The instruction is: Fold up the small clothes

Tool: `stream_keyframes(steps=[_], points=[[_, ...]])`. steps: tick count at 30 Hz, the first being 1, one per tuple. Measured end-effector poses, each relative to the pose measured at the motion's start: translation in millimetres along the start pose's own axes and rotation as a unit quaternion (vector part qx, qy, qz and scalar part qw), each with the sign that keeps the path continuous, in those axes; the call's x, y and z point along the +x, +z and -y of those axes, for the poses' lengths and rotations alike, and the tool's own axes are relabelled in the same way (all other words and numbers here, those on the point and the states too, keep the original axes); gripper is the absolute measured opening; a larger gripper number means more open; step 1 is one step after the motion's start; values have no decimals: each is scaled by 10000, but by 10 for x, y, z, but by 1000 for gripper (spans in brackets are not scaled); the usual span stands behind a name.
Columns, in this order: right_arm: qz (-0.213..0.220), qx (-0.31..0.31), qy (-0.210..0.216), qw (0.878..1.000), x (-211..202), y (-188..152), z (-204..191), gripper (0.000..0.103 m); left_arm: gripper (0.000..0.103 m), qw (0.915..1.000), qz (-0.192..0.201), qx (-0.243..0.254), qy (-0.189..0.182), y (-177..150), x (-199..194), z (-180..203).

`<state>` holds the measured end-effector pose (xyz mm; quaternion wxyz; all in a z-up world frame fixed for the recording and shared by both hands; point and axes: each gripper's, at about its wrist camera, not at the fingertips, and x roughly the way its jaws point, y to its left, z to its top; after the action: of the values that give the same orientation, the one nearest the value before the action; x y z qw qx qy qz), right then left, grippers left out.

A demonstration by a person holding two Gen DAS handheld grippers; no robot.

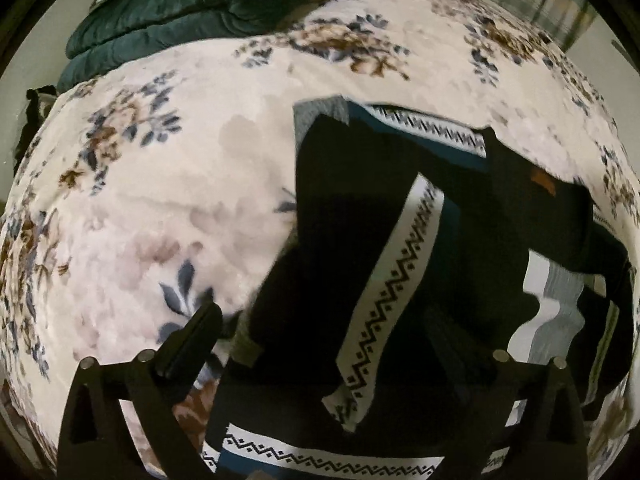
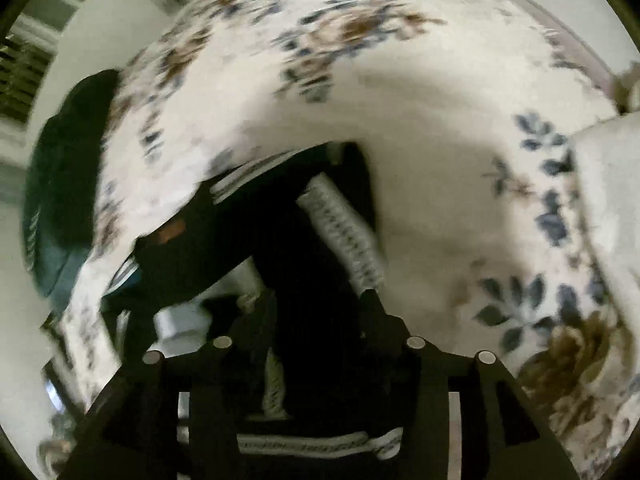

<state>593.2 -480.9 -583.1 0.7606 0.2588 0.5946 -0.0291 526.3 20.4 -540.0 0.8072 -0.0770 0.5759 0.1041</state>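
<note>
A small black garment (image 1: 360,208) with white zigzag-patterned bands, teal and grey stripes lies rumpled on a floral blanket (image 1: 180,184). My left gripper (image 1: 320,328) hangs just over its near edge with fingers wide apart; the left finger (image 1: 192,340) is over the blanket, the right finger is lost against the dark cloth. In the right wrist view the same garment (image 2: 248,216) fills the centre, blurred. My right gripper (image 2: 312,304) is right on the dark cloth with a patterned band (image 2: 344,232) beyond its tips; whether it grips the cloth cannot be made out.
A dark green quilted cover (image 1: 180,4) lies at the far end of the bed, also at the left of the right wrist view (image 2: 60,184). A white pillow or cloth (image 2: 608,208) sits at the right. A wall and window lie beyond the bed.
</note>
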Motion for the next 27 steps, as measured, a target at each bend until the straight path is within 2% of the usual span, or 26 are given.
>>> stream_keyframes(steps=[2, 4, 5, 7, 9, 11, 15, 18, 20, 21, 22, 24, 27], points=[[-300, -313, -269, 9987, 166, -96, -85, 46, 103, 9999, -153, 25, 51, -29, 107, -1], [-595, -555, -946, 9922, 431, -198, -106, 46, 103, 9995, -302, -46, 36, -55, 198, -36], [-689, -568, -1085, 9901, 516, -219, -93, 46, 103, 9996, -265, -108, 14, -53, 165, -60], [-688, -435, -1075, 9909, 495, -242, -79, 46, 103, 9999, -106, -109, -33, -48, 43, -75], [-595, -392, -916, 9932, 298, -270, -124, 46, 103, 9999, 55, -46, -128, -61, -176, -60], [-491, -382, -821, 9947, 16, -332, -160, 61, 103, 9995, 166, 21, -254, -104, -408, -32], [-546, -337, -585, 9962, -515, -499, -107, 64, 103, 9980, 395, 354, -348, -370, -992, 163], [-763, -421, -508, 9949, -777, -695, 83, 64, 103, 9961, 439, 703, -304, -790, -1355, 442], [-974, -520, -521, 9925, -921, -836, 339, 64, 103, 9954, 282, 870, -299, -1109, -1485, 658], [-1077, -562, -528, 9912, -965, -886, 441, 64, 103, 9948, 110, 955, -333, -1383, -1543, 852], [-1193, -612, -515, 9896, -1016, -943, 594, 64, 103, 9944, -18, 998, -337, -1525, -1556, 972], [-1423, -709, -594, 9855, -1059, -1030, 915, 64, 103, 9920, -489, 1056, -490, -2011, -1547, 1351], [-1634, -839, -664, 9807, -1134, -1075, 1350, 64, 103, 9835, -1109, 1204, -775, -2691, -1456, 1943]])
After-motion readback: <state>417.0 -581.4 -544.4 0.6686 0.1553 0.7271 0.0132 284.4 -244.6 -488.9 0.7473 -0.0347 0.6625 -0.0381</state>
